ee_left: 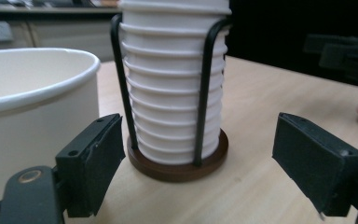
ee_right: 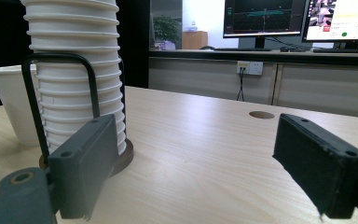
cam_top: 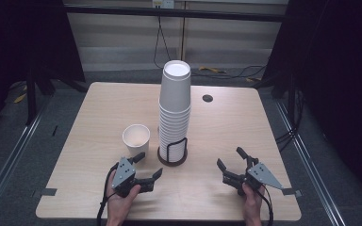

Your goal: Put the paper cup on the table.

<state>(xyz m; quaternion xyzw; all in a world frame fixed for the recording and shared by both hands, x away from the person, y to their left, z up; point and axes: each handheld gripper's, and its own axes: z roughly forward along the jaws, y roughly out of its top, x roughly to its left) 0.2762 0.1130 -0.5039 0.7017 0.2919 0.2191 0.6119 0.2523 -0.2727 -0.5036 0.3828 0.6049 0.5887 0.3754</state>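
A tall stack of white paper cups (cam_top: 174,110) stands upside down in a black wire holder with a round brown base (cam_top: 172,157) at the table's middle. One single cup (cam_top: 136,139) stands upright, mouth up, just left of the holder. My left gripper (cam_top: 148,165) rests open on the table just in front of the single cup and holder; its own view shows the stack (ee_left: 172,88) and the cup (ee_left: 32,102) close ahead. My right gripper (cam_top: 231,159) lies open at the front right, empty, with the stack (ee_right: 74,79) off to its left.
The wooden table (cam_top: 99,122) has a round cable hole (cam_top: 208,98) at the back right. Black curtains hang on both sides, and cables run over the floor behind. Bare tabletop stretches right of the holder.
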